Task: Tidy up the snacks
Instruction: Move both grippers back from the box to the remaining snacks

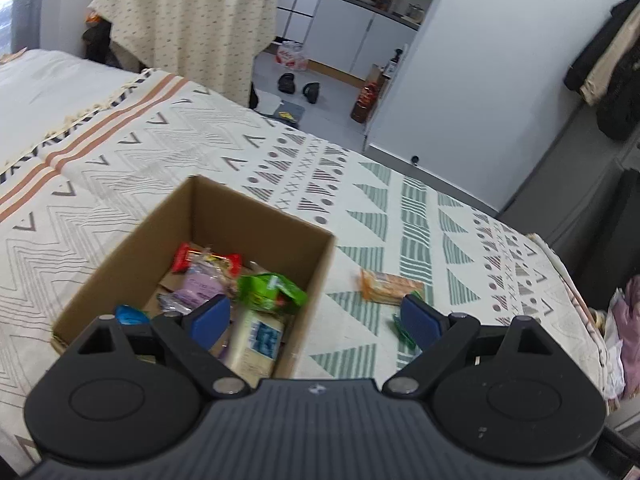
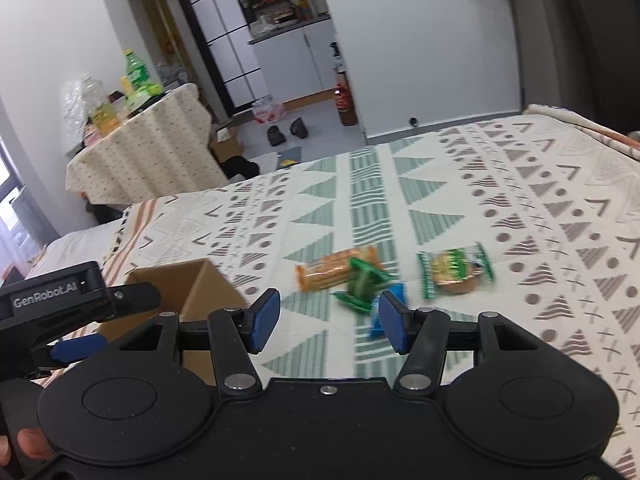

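An open cardboard box (image 1: 280,236) stands on the patterned bedspread and holds several snack packs, among them a green bag (image 1: 272,286), a red one (image 1: 186,257) and a pale packet (image 1: 256,338). My left gripper (image 1: 316,320) hangs open over the box's right wall, with nothing between its fingers. The box corner (image 2: 200,280) also shows in the right wrist view. On the cover to its right lie an orange cracker pack (image 2: 336,270), a small green wrapper (image 2: 362,284), a blue wrapper (image 2: 384,312) and a green-edged biscuit pack (image 2: 454,274). My right gripper (image 2: 328,318) is open just short of them.
The left gripper's body (image 2: 52,300) sits at the left edge of the right wrist view, with a fingertip of the person's hand (image 2: 30,442) below it. Beyond the bed stand a cloth-covered table (image 1: 188,24) with bottles, slippers (image 1: 298,86) on the floor and a kitchen doorway.
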The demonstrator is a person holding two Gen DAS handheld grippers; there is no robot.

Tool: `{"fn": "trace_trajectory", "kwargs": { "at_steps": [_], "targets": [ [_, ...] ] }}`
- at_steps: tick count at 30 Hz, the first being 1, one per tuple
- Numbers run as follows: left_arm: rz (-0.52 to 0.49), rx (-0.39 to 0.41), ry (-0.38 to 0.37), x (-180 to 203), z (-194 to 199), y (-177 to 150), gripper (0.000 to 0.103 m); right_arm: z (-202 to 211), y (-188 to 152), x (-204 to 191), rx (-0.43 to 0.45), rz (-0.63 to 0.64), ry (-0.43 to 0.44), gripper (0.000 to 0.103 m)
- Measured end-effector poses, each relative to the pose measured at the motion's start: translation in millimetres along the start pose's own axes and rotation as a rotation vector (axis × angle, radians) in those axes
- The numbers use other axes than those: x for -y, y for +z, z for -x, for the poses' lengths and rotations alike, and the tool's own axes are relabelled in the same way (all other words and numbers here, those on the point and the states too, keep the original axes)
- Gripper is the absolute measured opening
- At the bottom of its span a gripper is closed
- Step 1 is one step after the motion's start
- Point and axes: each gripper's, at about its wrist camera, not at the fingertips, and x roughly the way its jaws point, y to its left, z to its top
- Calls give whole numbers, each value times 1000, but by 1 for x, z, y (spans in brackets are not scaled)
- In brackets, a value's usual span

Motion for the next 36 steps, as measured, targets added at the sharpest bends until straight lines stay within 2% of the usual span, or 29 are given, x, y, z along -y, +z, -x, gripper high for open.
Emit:
{"fn": "trace_trajectory", "kwargs": {
  "at_steps": [5, 11, 14, 16, 18, 26, 36],
  "targets": [
    [-32, 7, -17, 18, -4, -8, 97, 5, -2, 24, 10, -35, -22, 57],
    [-62, -1, -36, 37, -13, -17, 98, 7, -5, 49, 16, -55, -45, 64],
    [-72, -7, -43, 45, -19, -21, 99, 8, -7, 59, 24, -60, -65, 73],
    [-85, -8, -40, 50, -23, -23, 102, 9, -9, 65, 38, -66, -74, 84],
    [-100, -4, -38, 56, -27, -26, 102, 9, -10, 72, 45, -67, -82, 88],
    [-125, -22, -43, 75, -47, -38, 102, 4, -21, 101, 43, -76, -121, 90],
    [-145, -40, -28, 88, -73, -51, 102, -12, -21, 123, 41, -117, -108, 90]
  ]
}}
